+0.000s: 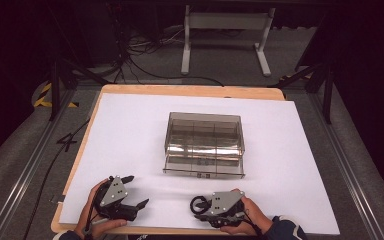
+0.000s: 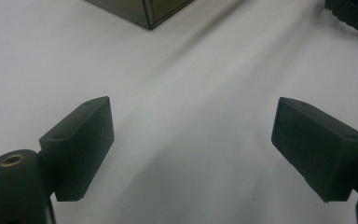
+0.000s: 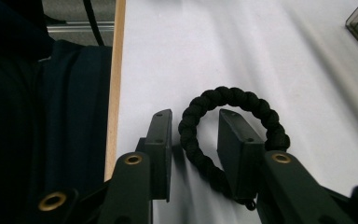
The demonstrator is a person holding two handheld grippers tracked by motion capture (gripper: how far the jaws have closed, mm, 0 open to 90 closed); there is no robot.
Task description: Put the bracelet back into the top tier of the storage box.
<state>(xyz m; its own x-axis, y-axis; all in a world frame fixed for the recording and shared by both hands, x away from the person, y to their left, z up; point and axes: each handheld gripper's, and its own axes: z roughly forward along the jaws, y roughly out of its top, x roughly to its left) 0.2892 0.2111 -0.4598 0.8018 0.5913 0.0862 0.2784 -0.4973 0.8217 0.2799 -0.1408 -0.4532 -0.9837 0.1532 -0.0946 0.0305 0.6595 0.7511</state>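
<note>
A wide white sheet (image 1: 290, 150) covers the wooden table (image 1: 190, 90), whose pale edge shows along the far side and the left. Around it is grey floor, with cables and a white frame stand (image 1: 226, 37) beyond the far edge.

At the middle of the sheet sits a smoky, see-through plastic organizer box (image 1: 204, 142), divided into compartments, with a shallow drawer-like tray at its near side. From the left gripper view, 1 corner of that box (image 2: 144, 11) peeks in at the top.

Down at the near edge, 2 hands come in. The left hand (image 1: 96, 215) holds the left gripper (image 1: 134, 192), its jaws spread wide apart over bare sheet; the left gripper view confirms it, both black pads (image 2: 81, 147) well separated with nothing between them.

The right hand (image 1: 252, 212) holds the right gripper (image 1: 198, 210), pointing left across the table's near side. A black braided bracelet (image 1: 198, 204) loops at its tip. In the right gripper view, the bracelet (image 3: 235, 100) lies on the sheet with 1 jaw inside the loop and the other outside, the loop's left side running between them. There is a gap between the cord and the outer jaw, so the jaws are partly closed but not clamped on it.

A dark blue sleeve (image 3: 70, 107) fills the left of that view, off the table edge.
</note>
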